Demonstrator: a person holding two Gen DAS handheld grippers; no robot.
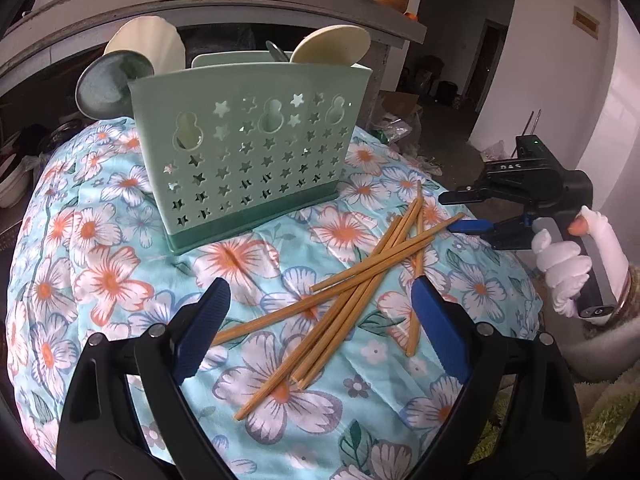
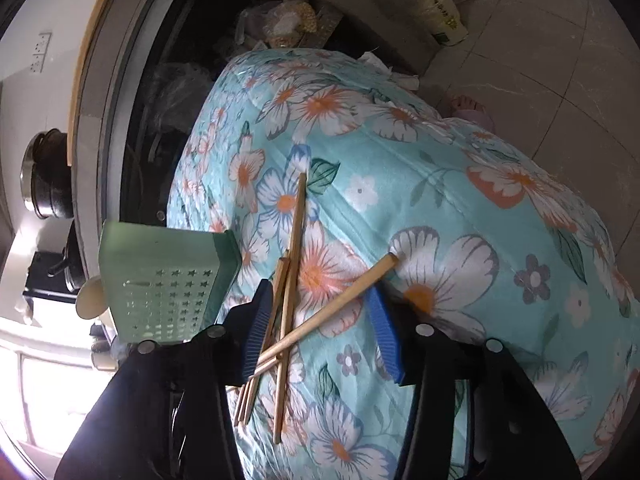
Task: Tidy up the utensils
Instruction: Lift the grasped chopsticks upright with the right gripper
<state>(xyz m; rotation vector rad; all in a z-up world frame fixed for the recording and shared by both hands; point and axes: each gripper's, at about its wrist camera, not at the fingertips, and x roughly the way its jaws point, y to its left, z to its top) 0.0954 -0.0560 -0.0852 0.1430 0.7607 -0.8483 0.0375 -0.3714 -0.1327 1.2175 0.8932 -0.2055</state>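
Several wooden chopsticks (image 1: 352, 280) lie crossed in a loose pile on the floral cloth (image 1: 100, 280). A mint-green perforated utensil holder (image 1: 248, 152) stands behind them with spoons and ladles in it. My left gripper (image 1: 320, 320) is open and empty, low over the near end of the pile. My right gripper (image 1: 454, 212) comes in from the right, open, its fingertips at the far ends of the chopsticks. In the right wrist view the right gripper (image 2: 320, 320) is open with chopsticks (image 2: 296, 248) lying between its fingers, and the holder (image 2: 164, 280) is at the left.
The cloth (image 2: 440, 168) covers a rounded surface that drops off on all sides. A grey shelf (image 1: 224, 4) with pots runs behind the holder. Cluttered floor (image 1: 420, 120) lies at the back right, and tiled floor (image 2: 560, 60) beyond the cloth.
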